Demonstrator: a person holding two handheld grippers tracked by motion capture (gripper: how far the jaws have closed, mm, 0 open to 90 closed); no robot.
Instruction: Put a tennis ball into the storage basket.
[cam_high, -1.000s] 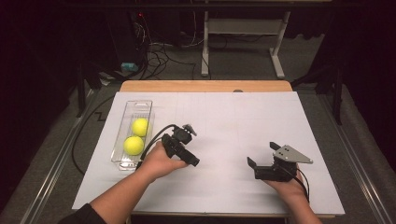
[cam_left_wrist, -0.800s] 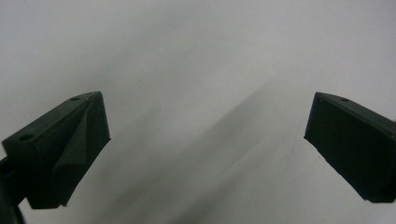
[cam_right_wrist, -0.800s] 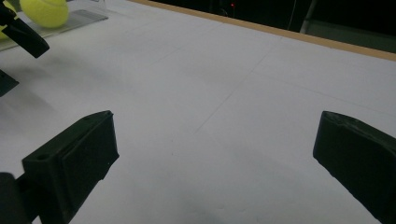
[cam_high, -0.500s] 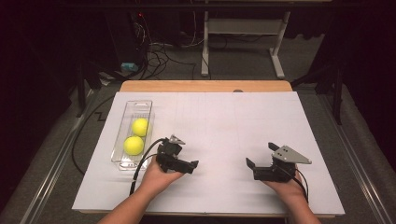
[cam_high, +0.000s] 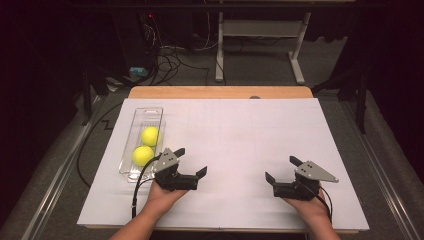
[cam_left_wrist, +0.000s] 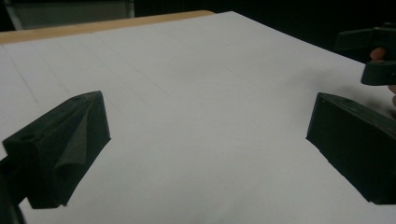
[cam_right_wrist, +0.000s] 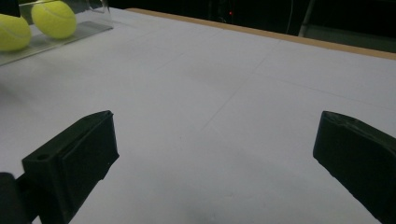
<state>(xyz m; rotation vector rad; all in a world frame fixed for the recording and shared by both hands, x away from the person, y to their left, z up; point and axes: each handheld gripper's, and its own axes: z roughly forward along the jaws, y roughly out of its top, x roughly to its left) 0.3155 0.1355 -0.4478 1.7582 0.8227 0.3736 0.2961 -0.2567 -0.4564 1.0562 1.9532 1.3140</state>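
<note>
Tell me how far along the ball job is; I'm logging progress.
Looks done: both tennis balls lie in the clear tray. In hand: nothing; the left gripper and right gripper rest on the white sheet, jaws apart. No loose ball remains visible.

Wooden table (cam_high: 220, 92), white sheet (cam_high: 240, 135) covering it; clear tray (cam_high: 146, 114) left of centre, two balls inside.

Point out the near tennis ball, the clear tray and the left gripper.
near tennis ball (cam_high: 143, 155): high view, top of ball.
clear tray (cam_high: 148, 110): high view, far rim.
left gripper (cam_high: 190, 161): high view, midway between fingertips.
</note>
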